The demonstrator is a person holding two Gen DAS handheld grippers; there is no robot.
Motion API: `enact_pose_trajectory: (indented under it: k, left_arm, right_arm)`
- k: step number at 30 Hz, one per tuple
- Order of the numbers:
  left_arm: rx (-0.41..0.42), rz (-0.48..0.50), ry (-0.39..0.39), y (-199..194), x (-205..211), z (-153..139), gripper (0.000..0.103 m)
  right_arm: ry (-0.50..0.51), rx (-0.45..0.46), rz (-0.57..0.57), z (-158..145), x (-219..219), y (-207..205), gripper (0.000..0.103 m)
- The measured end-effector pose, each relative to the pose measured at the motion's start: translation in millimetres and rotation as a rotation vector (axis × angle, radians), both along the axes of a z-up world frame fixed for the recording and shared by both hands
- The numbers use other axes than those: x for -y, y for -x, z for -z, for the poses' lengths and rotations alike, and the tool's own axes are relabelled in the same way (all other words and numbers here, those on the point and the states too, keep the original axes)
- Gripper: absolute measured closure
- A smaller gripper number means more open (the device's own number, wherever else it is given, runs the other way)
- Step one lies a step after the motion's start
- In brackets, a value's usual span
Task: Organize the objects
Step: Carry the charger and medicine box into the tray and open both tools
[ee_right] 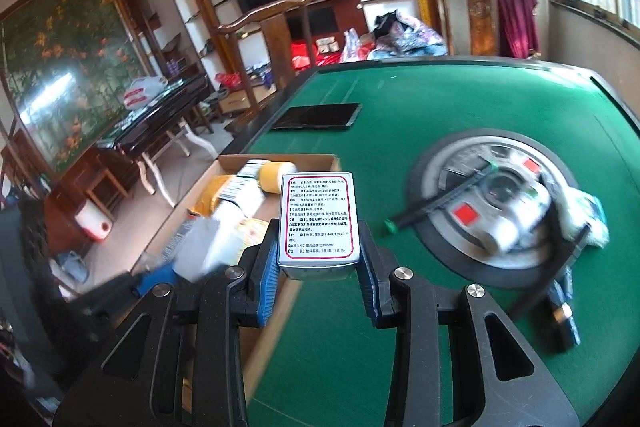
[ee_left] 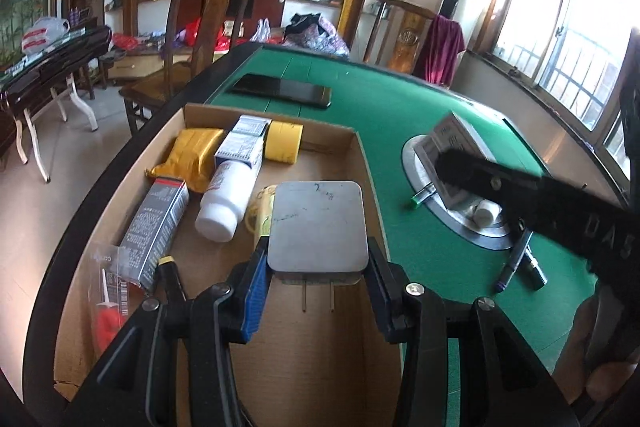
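Note:
My left gripper (ee_left: 318,267) is shut on a grey square plug adapter (ee_left: 318,225), its two prongs pointing toward me, held over the cardboard box (ee_left: 328,135). The box holds a white bottle (ee_left: 228,199), a yellow tape roll (ee_left: 284,141), a gold pouch (ee_left: 192,157) and small cartons (ee_left: 154,231). My right gripper (ee_right: 320,267) is shut on a white medicine box with a red-framed label (ee_right: 318,217), held above the green table (ee_right: 420,107) beside the box's right wall. In the left wrist view the right gripper shows as a black arm (ee_left: 540,203) holding that box (ee_left: 450,143).
A round metal centre plate (ee_right: 452,171) in the table carries a small white bottle (ee_left: 486,213), a green-capped pen (ee_left: 422,197) and other bits. Pens (ee_left: 516,259) lie beside it. A black phone (ee_left: 284,91) lies at the far side. Wooden chairs stand beyond the table.

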State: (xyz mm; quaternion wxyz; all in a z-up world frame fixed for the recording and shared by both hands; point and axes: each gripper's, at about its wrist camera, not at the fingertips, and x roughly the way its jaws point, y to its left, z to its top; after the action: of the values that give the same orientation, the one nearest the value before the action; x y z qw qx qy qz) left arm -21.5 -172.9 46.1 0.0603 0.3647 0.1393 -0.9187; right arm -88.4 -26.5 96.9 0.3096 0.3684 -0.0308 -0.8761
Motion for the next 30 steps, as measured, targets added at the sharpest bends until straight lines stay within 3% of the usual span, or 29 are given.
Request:
enact_pose_trajectory:
  k: [5, 18, 30]
  left_arm:
    - [0.047, -0.012, -0.037, 7, 7, 13, 0.059]
    - [0.105, -0.025, -0.074, 11, 12, 29, 0.059]
    - [0.106, -0.037, -0.129, 10, 19, 31, 0.055]
  right_arm:
    - [-0.041, 0.055, -0.031, 4, 33, 23, 0.069]
    - [-0.163, 0.184, -0.044, 58, 92, 73, 0.069]
    - [-0.229, 0.163, -0.067, 66, 108, 84, 0.067]
